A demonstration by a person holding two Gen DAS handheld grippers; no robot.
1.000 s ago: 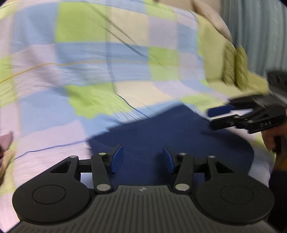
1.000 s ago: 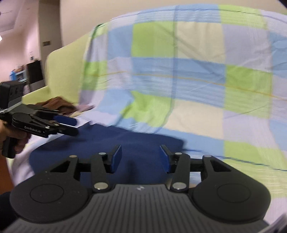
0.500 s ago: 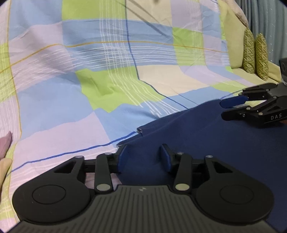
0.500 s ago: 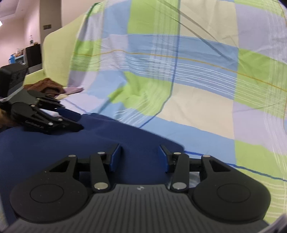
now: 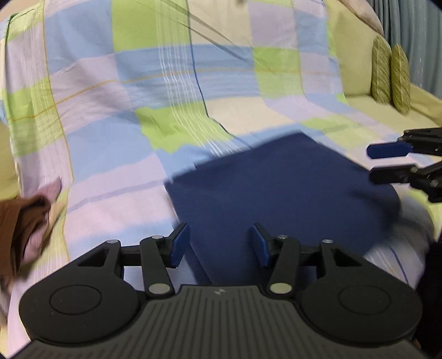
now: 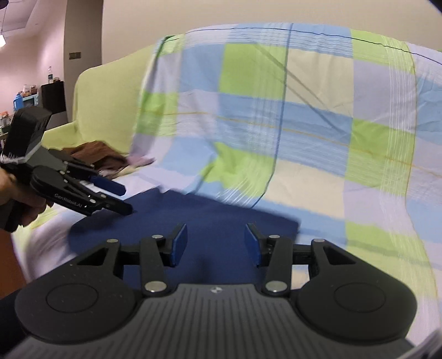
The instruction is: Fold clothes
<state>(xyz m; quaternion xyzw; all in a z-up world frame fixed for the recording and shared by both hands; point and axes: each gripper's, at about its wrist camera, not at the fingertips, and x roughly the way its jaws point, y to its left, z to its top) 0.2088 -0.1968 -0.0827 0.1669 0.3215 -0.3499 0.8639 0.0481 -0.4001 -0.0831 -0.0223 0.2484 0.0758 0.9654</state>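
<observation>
A pale yellow-green upholstered sofa [image 6: 91, 91] fills the scene, its backrest and seat draped with a checked cotton sheet in blue, green, cream and lilac squares [image 5: 171, 91]. Two green patterned cushions [image 5: 389, 74] stand upright side by side against the backrest near the sofa's far end, in front of a grey-blue pleated curtain [image 5: 414, 30]. Behind the sofa's other end rises a plain beige wall [image 6: 193, 13], with a black cabinet [image 6: 54, 96] beside a pinkish-lit wall [image 6: 33, 41].
</observation>
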